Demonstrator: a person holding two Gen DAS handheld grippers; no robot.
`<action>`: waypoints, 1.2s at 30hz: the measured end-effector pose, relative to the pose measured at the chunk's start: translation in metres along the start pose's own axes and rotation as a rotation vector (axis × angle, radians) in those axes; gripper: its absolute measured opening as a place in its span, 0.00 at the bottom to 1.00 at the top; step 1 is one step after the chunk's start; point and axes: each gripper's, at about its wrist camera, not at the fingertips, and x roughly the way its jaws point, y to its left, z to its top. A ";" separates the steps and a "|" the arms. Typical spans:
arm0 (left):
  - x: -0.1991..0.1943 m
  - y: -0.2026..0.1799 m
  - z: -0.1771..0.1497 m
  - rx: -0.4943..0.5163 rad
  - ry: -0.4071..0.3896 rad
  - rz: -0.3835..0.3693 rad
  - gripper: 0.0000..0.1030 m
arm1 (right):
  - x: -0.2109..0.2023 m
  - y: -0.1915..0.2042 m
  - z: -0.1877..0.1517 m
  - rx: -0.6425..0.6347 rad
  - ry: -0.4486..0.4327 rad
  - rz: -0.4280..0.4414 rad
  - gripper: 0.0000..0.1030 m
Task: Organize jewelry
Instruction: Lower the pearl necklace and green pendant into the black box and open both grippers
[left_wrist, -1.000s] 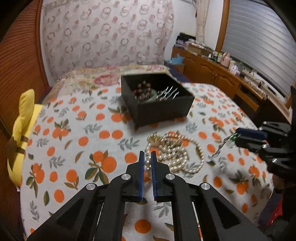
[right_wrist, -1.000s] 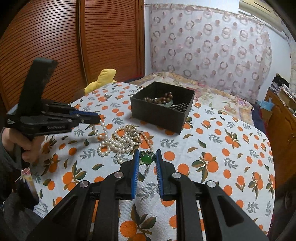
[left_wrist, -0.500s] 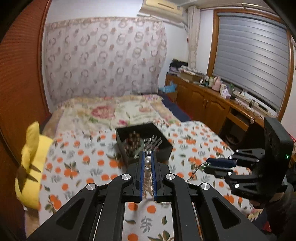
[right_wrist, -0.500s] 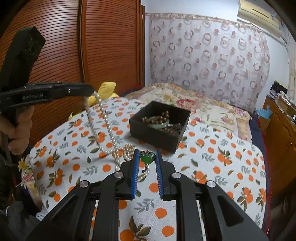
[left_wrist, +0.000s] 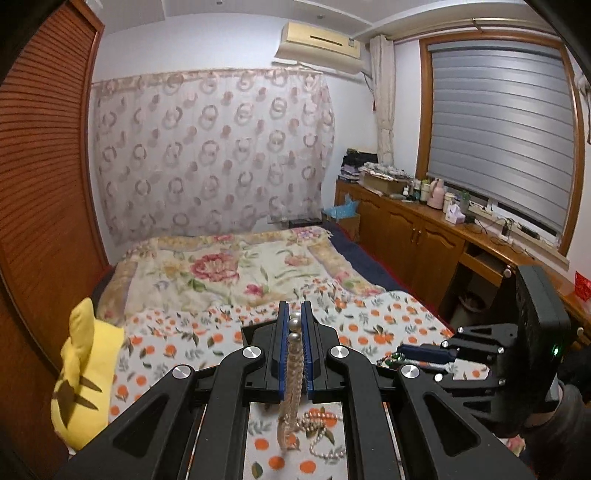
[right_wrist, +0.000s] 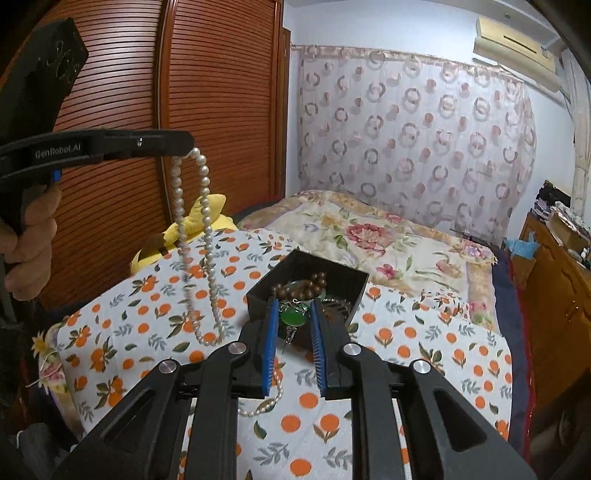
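My left gripper (left_wrist: 294, 316) is shut on a white pearl necklace (left_wrist: 291, 373) and holds it high. In the right wrist view the necklace (right_wrist: 207, 240) hangs in a long loop from the left gripper (right_wrist: 184, 142) down to the cloth. My right gripper (right_wrist: 293, 314) is shut on a green-stone pendant (right_wrist: 292, 317), just in front of a black box (right_wrist: 266, 295) that holds brown beads (right_wrist: 314, 282). In the left wrist view the right gripper (left_wrist: 400, 350) is at the lower right with the pendant (left_wrist: 395, 357) at its tip.
An orange-print cloth (right_wrist: 147, 314) covers the surface on the bed. A yellow plush toy (left_wrist: 81, 373) lies at the left edge. A wooden louvred wardrobe (right_wrist: 221, 129) stands left. Wooden cabinets (left_wrist: 413, 236) with clutter run along the right wall.
My left gripper has risen high with the pearl necklace, which now hangs stretched out with its end on the cloth. My right gripper has lifted the pendant and moved close to the black box.
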 end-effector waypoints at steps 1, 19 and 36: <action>0.001 0.000 0.002 0.001 -0.001 0.004 0.06 | 0.002 -0.002 0.003 0.001 0.001 -0.001 0.19; 0.040 0.002 0.059 0.004 -0.024 0.059 0.06 | 0.051 -0.049 0.025 0.100 0.014 0.012 0.19; 0.131 0.029 0.001 -0.063 0.153 0.056 0.06 | 0.121 -0.061 0.029 0.075 0.080 -0.004 0.19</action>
